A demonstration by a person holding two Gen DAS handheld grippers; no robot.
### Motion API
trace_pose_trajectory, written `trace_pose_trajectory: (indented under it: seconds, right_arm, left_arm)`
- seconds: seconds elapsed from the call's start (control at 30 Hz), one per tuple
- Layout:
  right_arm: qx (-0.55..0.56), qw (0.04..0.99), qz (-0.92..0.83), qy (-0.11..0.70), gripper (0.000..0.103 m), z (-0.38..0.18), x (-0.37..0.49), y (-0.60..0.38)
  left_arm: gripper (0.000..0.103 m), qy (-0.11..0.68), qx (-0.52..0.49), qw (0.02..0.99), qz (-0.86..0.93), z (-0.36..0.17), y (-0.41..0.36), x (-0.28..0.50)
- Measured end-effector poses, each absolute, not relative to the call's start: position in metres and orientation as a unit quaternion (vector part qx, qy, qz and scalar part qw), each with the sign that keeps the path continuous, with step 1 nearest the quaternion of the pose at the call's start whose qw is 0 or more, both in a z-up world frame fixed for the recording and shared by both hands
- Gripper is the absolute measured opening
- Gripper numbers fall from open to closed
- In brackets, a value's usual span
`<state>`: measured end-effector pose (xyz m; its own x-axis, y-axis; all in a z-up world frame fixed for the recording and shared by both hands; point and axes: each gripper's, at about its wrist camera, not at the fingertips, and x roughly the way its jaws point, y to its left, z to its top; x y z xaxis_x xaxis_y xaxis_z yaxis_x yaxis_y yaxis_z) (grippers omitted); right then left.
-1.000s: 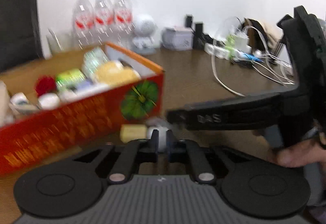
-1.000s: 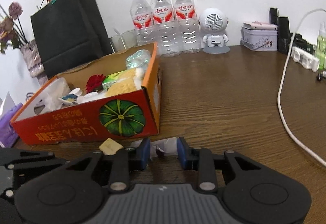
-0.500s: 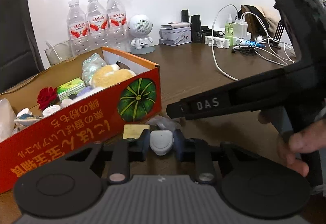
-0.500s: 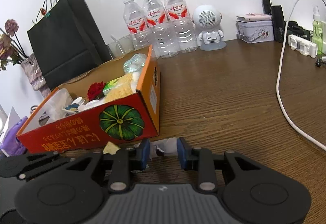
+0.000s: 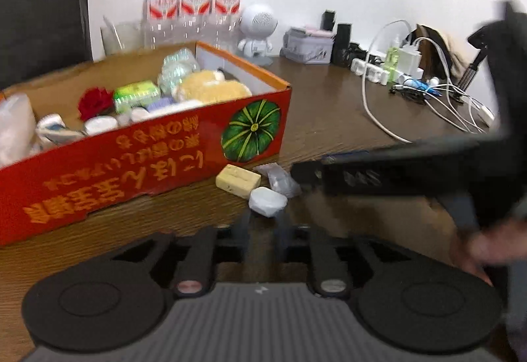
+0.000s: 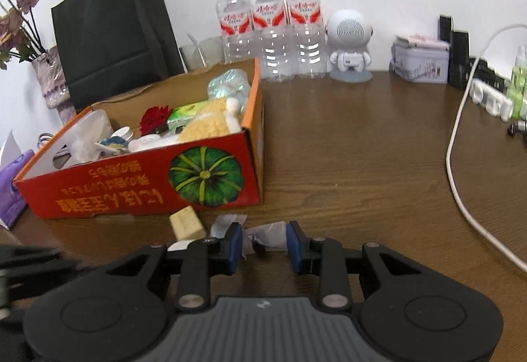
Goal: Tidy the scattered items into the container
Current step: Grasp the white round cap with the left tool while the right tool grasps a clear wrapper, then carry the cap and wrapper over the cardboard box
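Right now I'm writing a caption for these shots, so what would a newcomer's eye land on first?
First the red cardboard box with its green pumpkin picture, left of centre on the brown table, packed with small items. Next, three water bottles lined against the white wall behind it, a white robot-shaped speaker beside them. Loose bits, including a pale yellow block, lie before the box.

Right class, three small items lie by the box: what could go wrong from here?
The left gripper is opening its jaws with the white case just ahead, not between them: it may get nudged away. The right gripper straddles the flimsy clear wrapper, which could slip. Both grippers crowd one spot, so may collide.
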<state>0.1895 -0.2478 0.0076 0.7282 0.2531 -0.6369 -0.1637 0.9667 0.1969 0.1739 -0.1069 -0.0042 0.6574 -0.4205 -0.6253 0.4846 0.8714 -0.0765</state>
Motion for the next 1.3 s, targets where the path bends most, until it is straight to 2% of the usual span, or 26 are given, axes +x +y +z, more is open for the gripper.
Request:
trace_pose_trajectory:
  seconds: [0.03, 0.1, 0.13, 0.2, 0.33, 0.53, 0.77, 0.87, 0.93, 1.0, 1.1, 1.2, 1.3]
  right_arm:
    - [0.065, 0.926, 0.112, 0.354, 0.028, 0.008, 0.187, -0.248]
    - [0.071, 0.926, 0.111, 0.355, 0.028, 0.008, 0.182, -0.251]
    - [0.077, 0.925, 0.111, 0.356, 0.028, 0.008, 0.181, -0.254]
    - [0.088, 0.923, 0.113, 0.357, 0.028, 0.008, 0.178, -0.258]
    - [0.094, 0.922, 0.112, 0.359, 0.028, 0.008, 0.174, -0.259]
    - [0.066, 0.916, 0.129, 0.375, 0.028, 0.014, 0.142, -0.241]
    - [-0.016, 0.9, 0.26, 0.35, 0.03, 0.012, 0.041, -0.172]
    - [-0.036, 0.893, 0.288, 0.343, 0.035, 0.011, 0.02, -0.158]
    - [-0.044, 0.892, 0.295, 0.34, 0.048, 0.014, 0.012, -0.159]
    - [-0.048, 0.895, 0.289, 0.337, 0.051, 0.015, 0.008, -0.161]
    - [-0.065, 0.897, 0.283, 0.333, 0.048, 0.013, 0.005, -0.157]
    - [-0.08, 0.898, 0.283, 0.328, 0.034, 0.011, -0.001, -0.151]
    - [-0.093, 0.899, 0.281, 0.323, 0.029, 0.009, -0.003, -0.146]
  left_arm:
    - [0.04, 0.329, 0.055, 0.909, -0.251, -0.004, -0.111, 0.176]
    - [0.041, 0.325, 0.065, 0.908, -0.254, -0.006, -0.116, 0.179]
    - [0.04, 0.324, 0.068, 0.909, -0.255, -0.007, -0.118, 0.18]
    - [0.029, 0.321, 0.071, 0.91, -0.251, -0.007, -0.12, 0.181]
    - [0.029, 0.327, 0.065, 0.912, -0.241, -0.005, -0.11, 0.17]
    - [0.029, 0.329, 0.042, 0.927, -0.173, 0.004, -0.052, 0.088]
    - [0.03, 0.337, 0.008, 0.935, -0.106, 0.004, -0.005, -0.003]
    - [0.033, 0.337, 0.022, 0.937, -0.096, 0.006, 0.002, -0.02]
    - [0.039, 0.336, 0.017, 0.937, -0.098, 0.007, 0.007, -0.022]
    - [0.038, 0.338, 0.012, 0.936, -0.097, 0.006, 0.01, -0.019]
    - [0.037, 0.339, 0.017, 0.935, -0.101, 0.007, 0.01, -0.019]
    - [0.028, 0.336, 0.02, 0.934, -0.118, 0.005, 0.008, -0.02]
    - [0.027, 0.333, 0.022, 0.934, -0.125, 0.004, 0.005, -0.023]
